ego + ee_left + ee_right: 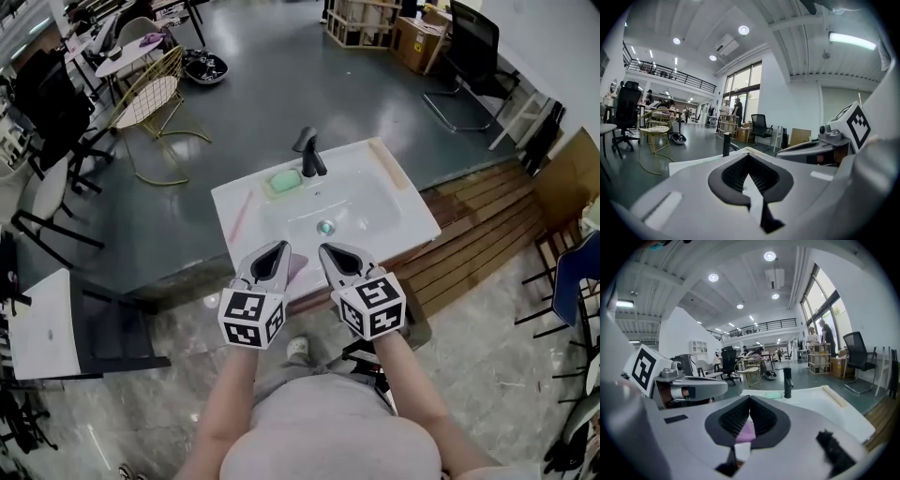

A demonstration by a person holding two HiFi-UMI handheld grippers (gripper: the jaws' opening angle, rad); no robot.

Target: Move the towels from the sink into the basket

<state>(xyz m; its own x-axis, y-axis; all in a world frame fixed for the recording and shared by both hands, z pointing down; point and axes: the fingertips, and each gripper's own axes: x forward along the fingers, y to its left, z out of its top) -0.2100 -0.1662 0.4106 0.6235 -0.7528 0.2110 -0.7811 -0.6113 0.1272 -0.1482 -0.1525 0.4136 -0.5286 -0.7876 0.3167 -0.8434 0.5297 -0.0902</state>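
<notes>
Both tools hung side by side over the front edge of the sink (pixel 412 220). The left gripper (pixel 277 249) had its jaws pressed together on nothing, and so did the right gripper (pixel 328 251). A pink towel (pixel 298 270) lay on the front rim just beneath them, partly covered by both tools; I saw it through the right gripper's pads. A green towel (pixel 286 181) sat on the rim just beside the black faucet (pixel 309 153). A thin pink strip (pixel 239 216) lay along the left rim and a pale wooden bar (pixel 386 163) along the right. Beyond the sink stood a gold wire chair (pixel 150 94), cardboard boxes (pixel 417 42) and a black office chair (pixel 473 42). Each cube carried black-and-white square markers.
</notes>
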